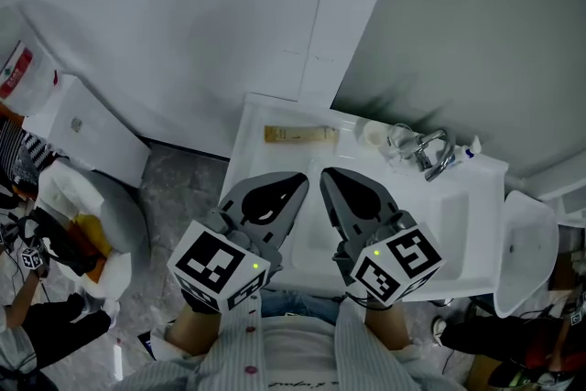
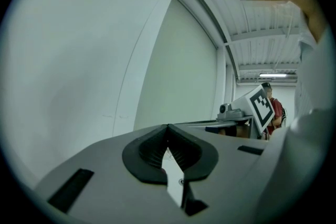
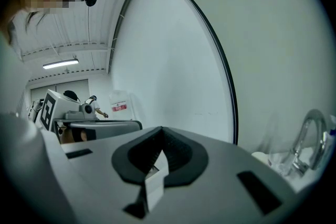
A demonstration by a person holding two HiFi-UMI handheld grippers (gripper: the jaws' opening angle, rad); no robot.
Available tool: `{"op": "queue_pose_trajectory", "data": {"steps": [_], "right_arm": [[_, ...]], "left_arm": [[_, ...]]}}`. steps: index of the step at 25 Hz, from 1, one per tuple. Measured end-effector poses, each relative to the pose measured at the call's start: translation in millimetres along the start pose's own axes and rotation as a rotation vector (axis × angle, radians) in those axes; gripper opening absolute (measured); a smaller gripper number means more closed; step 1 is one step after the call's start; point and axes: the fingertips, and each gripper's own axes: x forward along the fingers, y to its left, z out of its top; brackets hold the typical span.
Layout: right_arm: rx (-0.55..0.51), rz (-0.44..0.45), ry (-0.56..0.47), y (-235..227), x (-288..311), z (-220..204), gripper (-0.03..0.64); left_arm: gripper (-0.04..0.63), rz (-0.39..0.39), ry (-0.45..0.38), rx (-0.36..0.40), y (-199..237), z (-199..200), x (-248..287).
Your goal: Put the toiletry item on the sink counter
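Observation:
A tan, flat toiletry tube (image 1: 299, 135) lies on the white sink counter (image 1: 252, 128) at its back left, near the wall. Nothing touches it. In the head view my left gripper (image 1: 301, 181) and right gripper (image 1: 326, 174) hang side by side over the front of the basin, tips pointing towards the wall, a short way in front of the tube. Both are shut with nothing between the jaws. In the left gripper view the left gripper (image 2: 168, 126) faces the bare wall. The right gripper (image 3: 161, 128) faces the mirror's edge.
A chrome faucet (image 1: 436, 153) stands at the back right of the basin, also in the right gripper view as the faucet (image 3: 310, 136). Beside it are a clear cup (image 1: 400, 141) and a small white round thing (image 1: 374, 134). A toilet (image 1: 526, 252) stands right; a bin with a white bag (image 1: 87, 215) stands left.

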Motion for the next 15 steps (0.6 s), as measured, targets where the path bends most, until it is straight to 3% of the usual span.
{"op": "queue_pose_trajectory", "data": {"steps": [15], "right_arm": [[0.018,0.011,0.031,-1.7,3.7,-8.1,0.009]], "left_arm": [[0.016,0.003,0.018,0.002,1.4,-3.3,3.4]]}}
